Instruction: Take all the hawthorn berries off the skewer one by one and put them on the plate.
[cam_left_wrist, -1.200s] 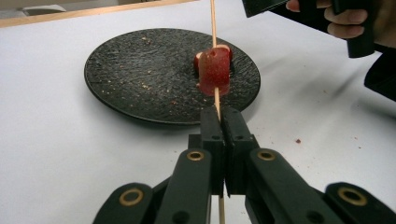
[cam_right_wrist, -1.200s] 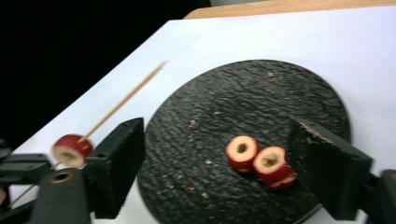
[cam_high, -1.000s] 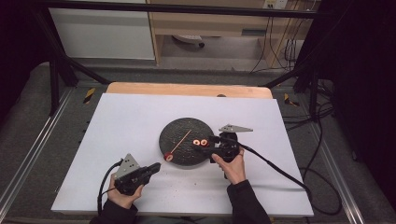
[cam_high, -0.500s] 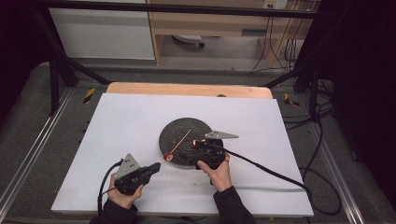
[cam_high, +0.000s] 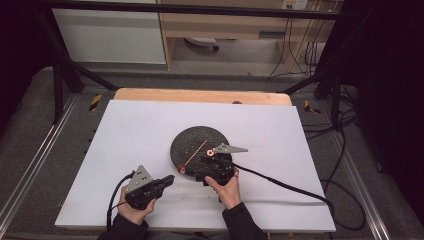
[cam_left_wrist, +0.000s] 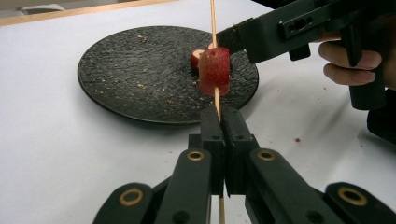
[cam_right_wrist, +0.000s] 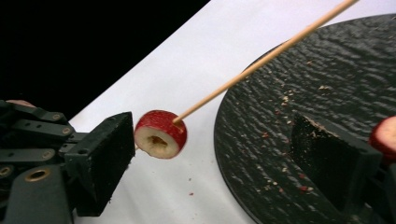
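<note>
Right hand-held gripper (cam_high: 197, 167) shifted left, jaws apart; left hand-held gripper (cam_left_wrist: 223, 122) clamps skewer (cam_left_wrist: 216, 99).

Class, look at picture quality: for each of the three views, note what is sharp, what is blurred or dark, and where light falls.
High view: white table brightly and evenly lit, surroundings dim, black plate low in detail. Left gripper view: fruit slice on the skewer fairly sharp, near jaws softer. Right gripper view: plate texture catches sheen, upper left corner black, slice at the right edge blurred.

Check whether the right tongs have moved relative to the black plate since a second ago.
Yes. The right tongs shifted leftward and toward the person along the black plate's near rim.
</note>
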